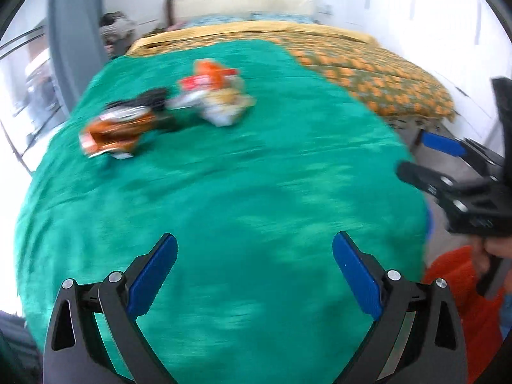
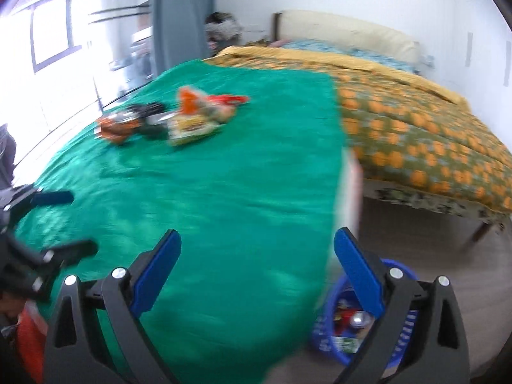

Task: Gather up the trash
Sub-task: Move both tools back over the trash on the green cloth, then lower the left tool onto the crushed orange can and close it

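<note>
Two wrappers, an orange wrapper and a pale wrapper, lie far ahead of both jaws on the green cover. Left gripper and right gripper are wide open, empty. One blue basket sits below the cover's right edge.

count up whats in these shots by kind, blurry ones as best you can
grippers: 2
blue baskets: 1
green cloths: 1
trash piles on the cloth: 1, pieces too blurred to count
total: 5

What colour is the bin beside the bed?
Blue bin, best seen in the right wrist view.
</note>
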Demonstrator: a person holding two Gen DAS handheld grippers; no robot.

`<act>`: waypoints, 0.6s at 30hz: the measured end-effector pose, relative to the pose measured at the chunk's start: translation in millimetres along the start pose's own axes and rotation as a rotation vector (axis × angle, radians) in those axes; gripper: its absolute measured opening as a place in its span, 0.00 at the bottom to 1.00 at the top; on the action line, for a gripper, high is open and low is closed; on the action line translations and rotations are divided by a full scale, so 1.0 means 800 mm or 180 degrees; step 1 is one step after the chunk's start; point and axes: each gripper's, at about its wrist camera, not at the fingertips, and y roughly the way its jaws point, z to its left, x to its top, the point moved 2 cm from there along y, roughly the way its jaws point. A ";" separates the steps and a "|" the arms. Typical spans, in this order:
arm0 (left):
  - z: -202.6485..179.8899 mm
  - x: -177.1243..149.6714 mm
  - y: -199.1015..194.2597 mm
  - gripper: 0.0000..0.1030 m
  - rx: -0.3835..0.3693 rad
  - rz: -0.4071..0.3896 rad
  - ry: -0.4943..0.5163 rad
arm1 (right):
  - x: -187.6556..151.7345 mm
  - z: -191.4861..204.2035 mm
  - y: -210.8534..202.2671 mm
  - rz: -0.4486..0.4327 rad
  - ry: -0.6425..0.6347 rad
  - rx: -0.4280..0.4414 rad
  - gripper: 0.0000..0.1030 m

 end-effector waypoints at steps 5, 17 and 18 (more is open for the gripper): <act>0.099 0.007 0.002 0.93 0.0267 -0.0026 -0.0331 | 0.015 0.078 0.040 0.0189 -0.0227 0.0155 0.91; 0.190 0.091 0.089 0.95 0.0383 -0.0007 -0.0150 | 0.019 0.123 0.095 0.0519 -0.0322 0.0256 0.91; 0.193 0.096 0.098 0.95 0.0347 0.0002 -0.0144 | 0.019 0.121 0.096 0.0539 -0.0288 0.0285 0.92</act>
